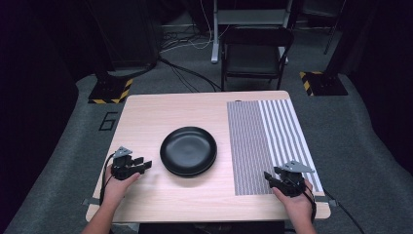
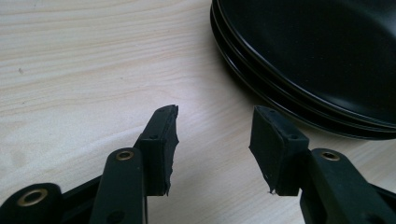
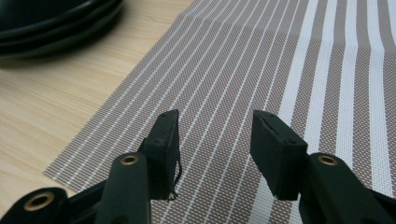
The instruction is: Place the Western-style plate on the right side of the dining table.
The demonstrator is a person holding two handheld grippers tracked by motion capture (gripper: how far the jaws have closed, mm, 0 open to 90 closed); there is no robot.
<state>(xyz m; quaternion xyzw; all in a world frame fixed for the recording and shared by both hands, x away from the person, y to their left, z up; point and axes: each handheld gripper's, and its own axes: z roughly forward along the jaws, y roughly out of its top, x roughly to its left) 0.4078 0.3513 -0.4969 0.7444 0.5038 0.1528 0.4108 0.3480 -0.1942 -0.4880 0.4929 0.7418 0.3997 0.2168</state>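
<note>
Left gripper (image 2: 214,149) jaws apart over bare wood, nothing between them, stack of glossy black round plates (image 2: 322,65) at two o'clock, right gripper (image 3: 215,151) jaws apart above brown-and-white striped woven placemat (image 3: 280,70), plates at eleven o'clock, pale wooden table (image 1: 146,117), dark folding chair (image 1: 255,53) beyond.

Stacked plates (image 1: 188,150) mid-table (image 1: 146,117), placemat (image 1: 268,144) to their right, left claw (image 1: 143,165) just beside the plates.

You can read one mark: a dark outlined figure "6" (image 1: 108,121) on the grey floor (image 1: 63,146), at about nine o'clock from the table (image 1: 165,109), just off its far left corner. Nothing else carries legible writing.
</note>
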